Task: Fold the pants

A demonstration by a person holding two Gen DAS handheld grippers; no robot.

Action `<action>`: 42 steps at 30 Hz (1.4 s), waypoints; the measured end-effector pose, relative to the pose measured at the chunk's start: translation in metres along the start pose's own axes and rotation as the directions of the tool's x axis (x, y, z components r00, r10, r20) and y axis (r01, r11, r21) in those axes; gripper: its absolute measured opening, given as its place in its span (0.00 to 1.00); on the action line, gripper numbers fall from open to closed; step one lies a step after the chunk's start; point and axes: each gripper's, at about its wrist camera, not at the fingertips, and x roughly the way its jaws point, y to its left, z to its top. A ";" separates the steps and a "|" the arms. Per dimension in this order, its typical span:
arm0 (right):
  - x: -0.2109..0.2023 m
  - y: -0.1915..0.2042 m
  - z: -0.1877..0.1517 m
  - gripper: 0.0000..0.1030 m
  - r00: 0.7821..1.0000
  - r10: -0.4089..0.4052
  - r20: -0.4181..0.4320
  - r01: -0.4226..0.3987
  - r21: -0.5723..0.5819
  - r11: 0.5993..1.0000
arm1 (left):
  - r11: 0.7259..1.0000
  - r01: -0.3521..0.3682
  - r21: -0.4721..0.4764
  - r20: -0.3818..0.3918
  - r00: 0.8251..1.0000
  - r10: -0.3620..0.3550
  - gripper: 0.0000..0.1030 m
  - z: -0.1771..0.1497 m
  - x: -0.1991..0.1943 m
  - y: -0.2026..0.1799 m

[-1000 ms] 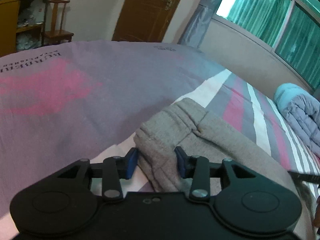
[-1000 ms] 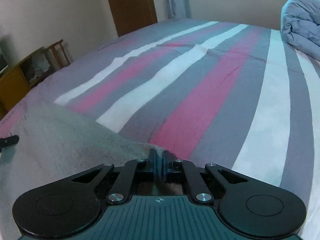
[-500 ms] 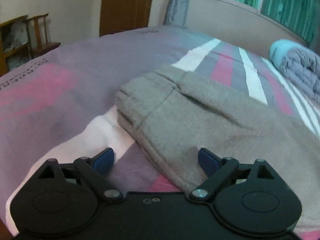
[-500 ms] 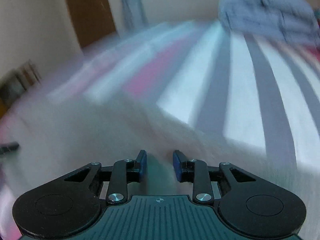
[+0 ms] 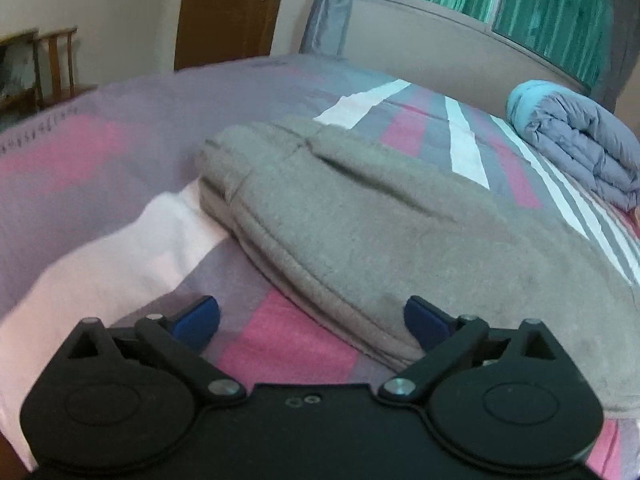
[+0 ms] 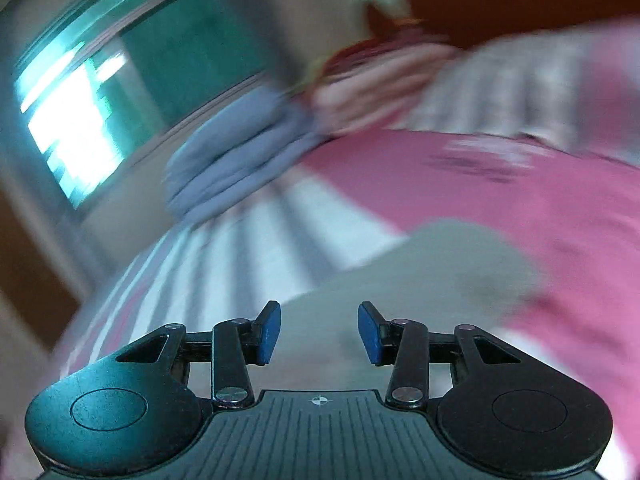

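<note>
Grey pants [image 5: 360, 224] lie folded on the striped bed sheet [image 5: 120, 248], waistband end at the far left. My left gripper [image 5: 312, 320] hovers just before their near edge; its jaws are opening wide, the pads clear of the cloth, the right pad over the fabric's edge. In the blurred right wrist view the grey pants [image 6: 440, 272] spread under and beyond my right gripper [image 6: 319, 332]. Its jaws are opening and its blue pads [image 6: 269, 330] press on nothing.
A rolled blue-grey quilt [image 5: 576, 140] lies at the bed's far right below the window [image 5: 520, 4]. A wooden door [image 5: 228, 8] and a chair [image 5: 56, 68] stand beyond the bed's far left. Pillows [image 6: 380, 80] show blurred in the right wrist view.
Left gripper let go of the pants' waistband and drew back, jaws spreading wide. Right gripper released the cloth, opened, and swung fast round toward the quilt and pillows.
</note>
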 end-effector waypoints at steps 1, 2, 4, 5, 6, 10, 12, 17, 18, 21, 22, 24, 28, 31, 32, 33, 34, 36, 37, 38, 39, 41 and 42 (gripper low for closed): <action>-0.006 -0.016 0.009 0.42 1.000 -0.019 -0.001 0.019 0.070 0.997 | 1.000 0.002 -0.002 -0.003 1.000 -0.002 0.93 0.000 0.000 0.000; -0.014 -0.031 0.017 0.42 0.999 -0.036 0.002 0.035 0.125 0.991 | 1.000 -0.002 0.007 -0.004 1.000 0.002 0.93 0.001 0.000 0.000; -0.029 -0.051 0.025 0.42 1.000 -0.019 0.002 0.019 0.189 0.982 | 1.000 -0.010 0.010 -0.011 1.000 0.010 0.92 0.004 -0.003 -0.002; -0.032 -0.058 0.027 0.42 1.000 -0.010 -0.003 0.010 0.214 0.977 | 1.000 -0.010 0.005 -0.014 1.000 0.010 0.92 0.005 -0.003 -0.002; -0.032 -0.065 0.027 0.42 1.000 -0.009 -0.006 0.010 0.237 0.972 | 1.000 -0.010 0.000 -0.018 1.000 0.010 0.92 0.005 -0.003 -0.001; -0.027 -0.092 0.026 0.42 1.000 -0.010 -0.019 0.016 0.330 0.944 | 1.000 -0.003 0.003 -0.021 1.000 0.004 0.93 0.003 -0.001 0.000; -0.020 -0.101 0.025 0.42 0.999 -0.017 -0.037 0.028 0.351 0.936 | 1.000 0.002 0.008 -0.015 1.000 -0.002 0.93 0.001 0.000 0.001; -0.006 -0.099 0.030 0.41 0.999 -0.030 -0.017 0.034 0.326 0.945 | 1.000 0.001 0.006 -0.017 1.000 -0.001 0.94 0.000 0.001 0.001; -0.001 -0.099 0.030 0.35 0.999 -0.022 -0.023 0.028 0.319 0.947 | 1.000 -0.001 0.007 -0.017 1.000 0.001 0.94 0.000 0.002 0.001; 0.004 -0.097 0.033 0.10 0.999 -0.035 -0.040 0.045 0.285 0.957 | 1.000 0.000 0.008 -0.017 1.000 0.000 0.94 0.000 0.002 0.001; 0.004 -0.096 0.034 0.09 0.999 -0.016 -0.036 0.025 0.280 0.960 | 1.000 0.002 0.008 -0.016 1.000 -0.002 0.94 0.000 0.002 0.001; 0.011 -0.091 0.039 0.08 0.999 -0.016 -0.037 0.024 0.242 0.970 | 1.000 0.005 0.006 -0.016 1.000 -0.005 0.94 -0.001 0.002 0.001; 0.013 -0.069 0.055 0.06 0.999 0.034 -0.009 -0.032 0.140 0.990 | 1.000 0.006 0.006 -0.016 1.000 -0.006 0.94 -0.001 0.001 0.002; -0.010 -0.050 0.071 0.06 0.978 0.164 0.131 -0.176 0.084 0.981 | 1.000 0.009 0.006 -0.015 1.000 -0.009 0.94 -0.002 0.001 0.002; -0.017 -0.050 0.072 0.06 0.964 0.200 0.174 -0.217 0.086 0.972 | 1.000 0.010 0.005 -0.015 1.000 -0.010 0.94 -0.002 0.001 0.002; -0.020 -0.054 0.069 0.06 0.961 0.200 0.194 -0.220 0.092 0.971 | 1.000 0.010 0.004 -0.014 1.000 -0.010 0.94 -0.002 0.001 0.002; -0.013 -0.064 0.061 0.06 0.973 0.161 0.164 -0.179 0.101 0.979 | 1.000 0.011 0.002 -0.015 1.000 -0.011 0.94 -0.002 0.001 0.003; 0.022 -0.096 0.040 0.06 0.999 0.004 -0.049 0.007 0.210 0.978 | 1.000 0.013 0.003 -0.016 1.000 -0.013 0.94 -0.002 0.000 0.003; 0.025 -0.110 0.029 0.06 0.997 -0.011 -0.082 0.032 0.261 0.965 | 1.000 0.014 0.004 -0.015 1.000 -0.014 0.94 -0.002 0.000 0.003; 0.018 -0.119 0.019 0.06 0.999 0.024 -0.037 -0.012 0.297 0.955 | 1.000 0.016 0.004 -0.016 1.000 -0.016 0.94 -0.002 0.000 0.003; 0.013 -0.121 0.013 0.06 0.999 0.034 -0.013 -0.028 0.316 0.948 | 1.000 0.015 0.003 -0.016 1.000 -0.015 0.94 -0.002 0.000 0.004; 0.007 -0.123 0.005 0.06 0.999 0.048 0.012 -0.049 0.363 0.931 | 1.000 0.012 0.004 -0.016 1.000 -0.012 0.94 -0.002 0.001 0.003; 0.004 -0.124 0.004 0.06 0.998 0.057 0.029 -0.064 0.387 0.920 | 1.000 0.010 0.006 -0.016 1.000 -0.010 0.94 -0.002 0.001 0.002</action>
